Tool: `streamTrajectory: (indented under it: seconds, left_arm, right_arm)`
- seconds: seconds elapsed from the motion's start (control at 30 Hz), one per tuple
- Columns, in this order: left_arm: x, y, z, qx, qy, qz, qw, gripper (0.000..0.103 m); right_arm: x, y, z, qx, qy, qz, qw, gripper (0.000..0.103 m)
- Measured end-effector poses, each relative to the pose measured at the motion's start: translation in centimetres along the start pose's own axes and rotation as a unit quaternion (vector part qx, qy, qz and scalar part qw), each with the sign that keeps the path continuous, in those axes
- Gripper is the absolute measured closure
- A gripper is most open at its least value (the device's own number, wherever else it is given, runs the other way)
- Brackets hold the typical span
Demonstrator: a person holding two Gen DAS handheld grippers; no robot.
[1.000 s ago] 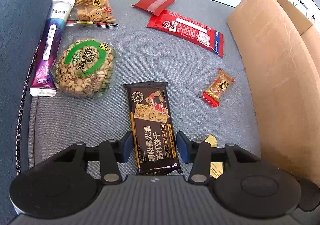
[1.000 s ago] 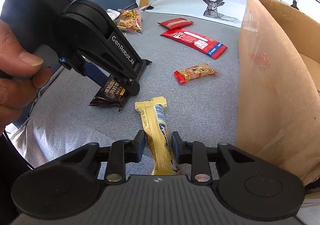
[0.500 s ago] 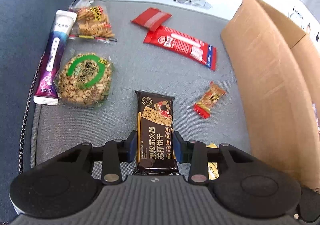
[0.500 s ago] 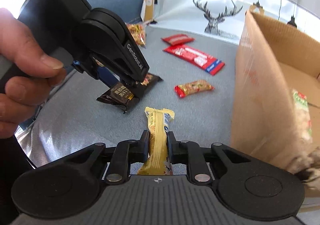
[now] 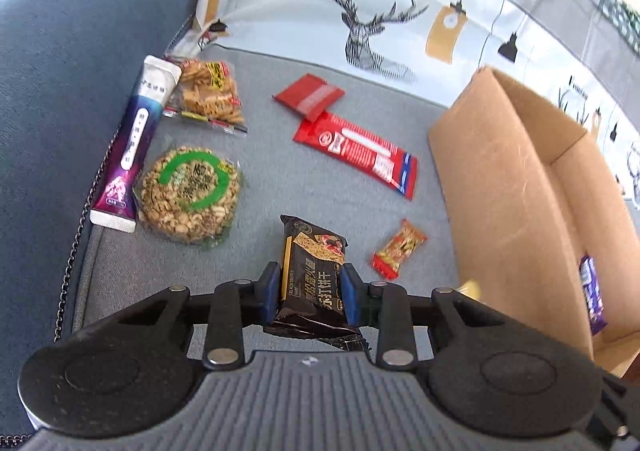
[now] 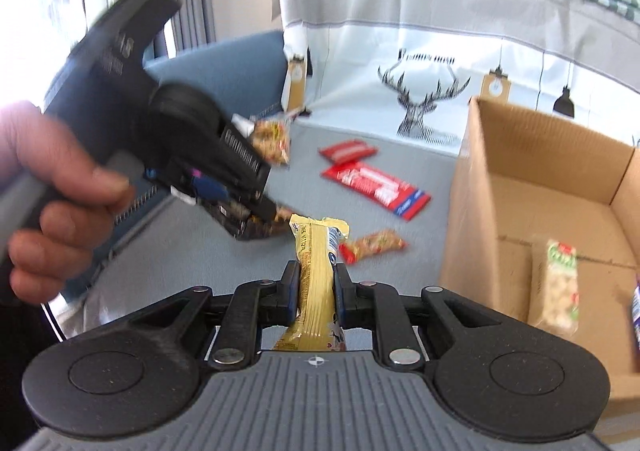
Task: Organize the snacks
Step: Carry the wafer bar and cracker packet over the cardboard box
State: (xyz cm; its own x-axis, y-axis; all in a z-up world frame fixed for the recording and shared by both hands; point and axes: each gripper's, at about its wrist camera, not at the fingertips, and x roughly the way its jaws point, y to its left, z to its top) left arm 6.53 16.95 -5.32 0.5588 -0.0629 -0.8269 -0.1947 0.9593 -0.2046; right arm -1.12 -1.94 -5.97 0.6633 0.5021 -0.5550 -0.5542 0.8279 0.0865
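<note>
My left gripper [image 5: 308,285] is shut on a black cracker packet [image 5: 312,275] and holds it above the grey cushion [image 5: 280,179]. My right gripper [image 6: 317,281] is shut on a yellow snack bar [image 6: 318,271], lifted off the cushion. The left gripper with its packet also shows in the right wrist view [image 6: 224,187], to the left. An open cardboard box [image 5: 520,203] stands to the right; in the right wrist view it [image 6: 472,211] holds a green-and-white snack pack [image 6: 556,287] and a purple packet [image 5: 592,291].
On the cushion lie a long red packet [image 5: 356,151], a small red packet [image 5: 308,95], a small orange candy [image 5: 400,247], a round nut pack [image 5: 188,195], a purple tube [image 5: 132,143] and a cracker bag [image 5: 208,95]. A deer-print cloth [image 5: 380,11] hangs behind.
Both grippers closed on their snacks and lifted them off the cushion. The views tilted up, showing more of the box's inside and the backdrop.
</note>
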Motion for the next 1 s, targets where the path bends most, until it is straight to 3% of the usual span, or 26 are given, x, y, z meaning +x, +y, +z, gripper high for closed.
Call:
streamTrajectory:
  seconds: [0.23, 0.47, 0.63, 0.73, 0.83, 1.0]
  left_arm:
    - [-0.5, -0.5, 0.5, -0.003, -0.018, -0.013, 0.9997, 0.068]
    - [-0.3, -1.7, 0.6, 0.003, -0.025, -0.021, 0.9995, 0.068]
    - [-0.1, -2.2, 0.7, 0.007, -0.029, -0.018, 0.9994, 0.068]
    - [0.0, -2.4, 0.8, 0.009, -0.032, -0.015, 0.9993, 0.068]
    - [0.0, -2.7, 1.1, 0.013, -0.035, -0.013, 0.9992, 0.068]
    - [0.0, -3.4, 1.6, 0.017, -0.046, -0.01, 0.9987, 0.068]
  right_arm:
    - [-3.4, -2.5, 3.7, 0.018, -0.073, -0.005, 0.997, 0.085]
    - [-6.7, -8.4, 8.4, 0.021, -0.132, -0.037, 0.99, 0.085]
    - [-6.7, -13.8, 9.8, 0.03, -0.135, -0.08, 0.987, 0.085]
    - [-6.2, -16.5, 8.5, 0.058, -0.13, -0.097, 0.985, 0.085]
    - [-5.4, -18.0, 6.8, 0.083, -0.102, -0.105, 0.986, 0.085]
    - [-5.9, -19.3, 6.1, 0.075, -0.105, -0.109, 0.986, 0.085]
